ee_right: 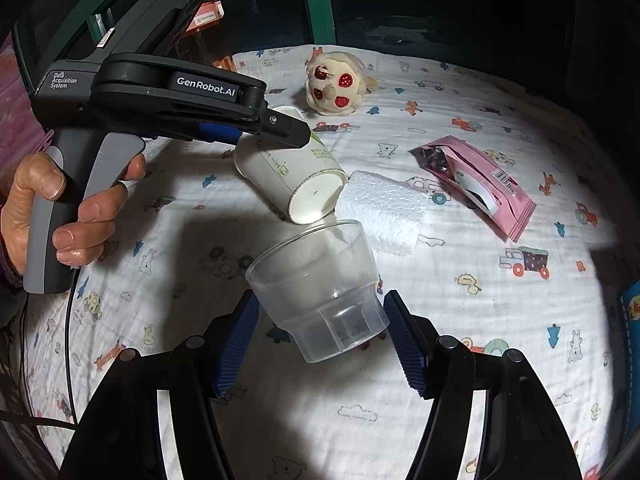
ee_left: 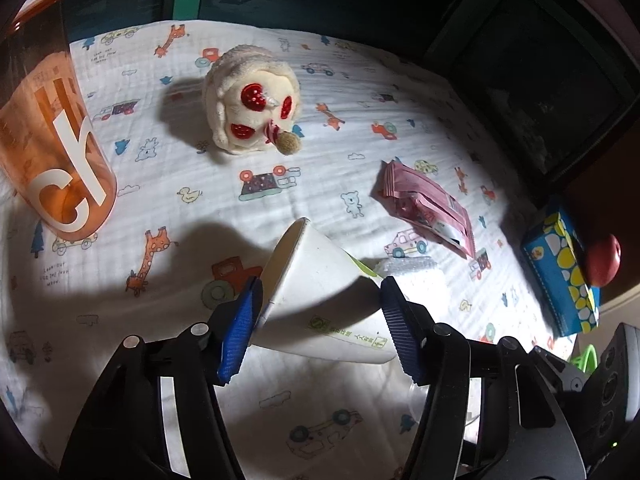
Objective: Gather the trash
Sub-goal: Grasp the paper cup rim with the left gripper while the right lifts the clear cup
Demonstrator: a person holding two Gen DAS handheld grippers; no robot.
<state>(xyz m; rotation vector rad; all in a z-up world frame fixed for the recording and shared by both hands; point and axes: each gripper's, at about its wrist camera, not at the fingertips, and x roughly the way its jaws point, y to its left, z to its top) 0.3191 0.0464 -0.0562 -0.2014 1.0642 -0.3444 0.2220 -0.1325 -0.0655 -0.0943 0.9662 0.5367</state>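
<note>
Cartoon-printed white cloth (ee_right: 460,320) covers the surface I am working over, and at its middle lies a white paper cup (ee_right: 296,176) on its side, which I take as my landmark. My left gripper (ee_left: 320,312) has its blue fingers (ee_left: 240,328) on either side of that cup's wall, the left pad touching near the rim, though I cannot tell whether the right pad presses. Just in front of the cup's base my right gripper (ee_right: 320,336) has its fingers clamped on a clear plastic cup (ee_right: 320,288); a white foam block (ee_right: 384,208) touches the paper cup's base side, a pink wrapper (ee_right: 480,184) lies beyond the foam, and a plush toy (ee_right: 336,84) sits behind.
</note>
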